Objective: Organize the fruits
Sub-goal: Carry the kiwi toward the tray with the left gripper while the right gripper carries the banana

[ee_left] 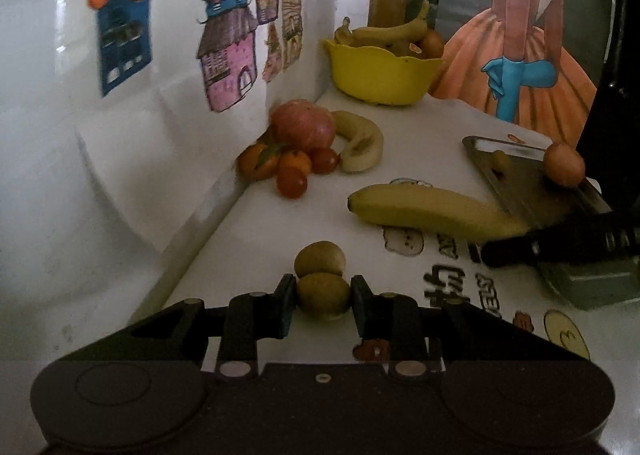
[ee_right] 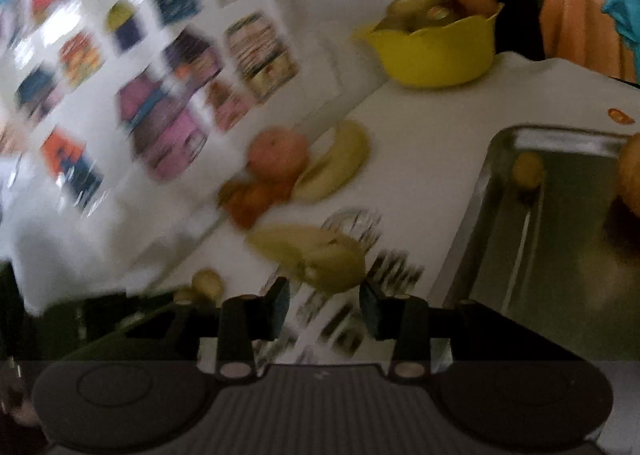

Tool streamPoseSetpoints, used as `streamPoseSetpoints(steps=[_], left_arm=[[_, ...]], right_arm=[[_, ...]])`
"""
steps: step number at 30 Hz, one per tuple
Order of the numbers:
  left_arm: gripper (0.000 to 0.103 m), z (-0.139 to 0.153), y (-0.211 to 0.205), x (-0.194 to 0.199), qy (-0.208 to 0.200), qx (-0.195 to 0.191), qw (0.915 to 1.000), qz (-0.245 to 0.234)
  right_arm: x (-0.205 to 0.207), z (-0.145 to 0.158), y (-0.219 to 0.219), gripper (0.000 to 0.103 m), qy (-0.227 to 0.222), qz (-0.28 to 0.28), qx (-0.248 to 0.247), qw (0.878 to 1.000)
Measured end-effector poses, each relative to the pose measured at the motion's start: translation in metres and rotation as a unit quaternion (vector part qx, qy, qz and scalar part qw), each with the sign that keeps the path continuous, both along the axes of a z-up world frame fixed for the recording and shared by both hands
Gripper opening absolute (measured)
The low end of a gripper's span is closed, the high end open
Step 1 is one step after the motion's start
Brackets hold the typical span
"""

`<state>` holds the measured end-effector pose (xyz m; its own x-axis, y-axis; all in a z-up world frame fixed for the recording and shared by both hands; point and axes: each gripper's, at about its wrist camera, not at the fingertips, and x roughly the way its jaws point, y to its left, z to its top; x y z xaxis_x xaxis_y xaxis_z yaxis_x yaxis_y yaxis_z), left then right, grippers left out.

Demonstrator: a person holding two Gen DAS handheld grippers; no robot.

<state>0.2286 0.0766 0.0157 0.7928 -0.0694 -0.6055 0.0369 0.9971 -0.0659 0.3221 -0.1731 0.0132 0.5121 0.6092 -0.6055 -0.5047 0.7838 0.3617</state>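
between the fingers of the left gripper [ee_left: 323, 297] sits a brownish kiwi [ee_left: 323, 295], both pads touching it, on the white table [ee_left: 248, 239]; a second kiwi [ee_left: 319, 258] lies just behind. the right gripper [ee_right: 324, 303] stands parted, nothing held, near a banana [ee_right: 312, 255] beside the metal tray [ee_right: 480, 191]. farther back, a yellow bowl [ee_left: 380, 75] holds bananas.
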Motion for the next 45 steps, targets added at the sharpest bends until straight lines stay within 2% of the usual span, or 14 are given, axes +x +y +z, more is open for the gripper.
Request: streamPoseSetpoints(steps=[4,7,12,14,17,23,27,31,40,45], left_arm=[[0.031,0.000,0.002,-0.005,-0.002,0.005,1.0000,0.001],[0.032,-0.001,0.003,-0.004,-0.003,0.006,1.0000,0.004],[0.032,-0.002,0.001,0.001,-0.006,0.012,0.9999,0.010],[0.033,-0.003,-0.001,0.003,-0.007,0.017,0.9998,0.012],[0.033,-0.003,-0.003,0.005,-0.009,0.023,0.9996,0.013],[0.032,-0.003,-0.005,0.003,-0.011,0.026,0.9995,0.016],[0.031,-0.002,-0.008,0.002,-0.009,0.020,0.9997,0.015],[0.031,0.000,-0.014,-0.003,-0.010,0.014,0.9998,0.011],[0.031,0.014,-0.028,-0.016,-0.024,0.013,0.9996,0.002],[0.031,0.023,-0.038,-0.018,-0.037,0.008,0.9993,-0.003]], right_arm=[[-0.024,0.001,0.007,0.052,-0.020,0.029,-0.026,0.999],[-0.038,0.012,0.013,0.063,-0.070,0.042,-0.055,0.995],[-0.033,0.016,0.026,0.071,-0.134,0.039,-0.094,0.986],[-0.022,0.010,0.033,0.071,-0.140,0.036,-0.105,0.984],[-0.006,0.000,0.040,0.071,-0.125,0.040,-0.107,0.986],[0.005,-0.015,0.049,0.061,-0.108,0.053,-0.107,0.987],[-0.001,-0.019,0.059,0.046,-0.132,0.053,-0.120,0.983],[-0.008,-0.020,0.063,0.042,-0.145,0.048,-0.129,0.980],[-0.045,-0.020,0.052,0.042,-0.189,0.041,-0.147,0.970],[-0.068,-0.011,0.036,0.042,-0.220,0.029,-0.139,0.965]])
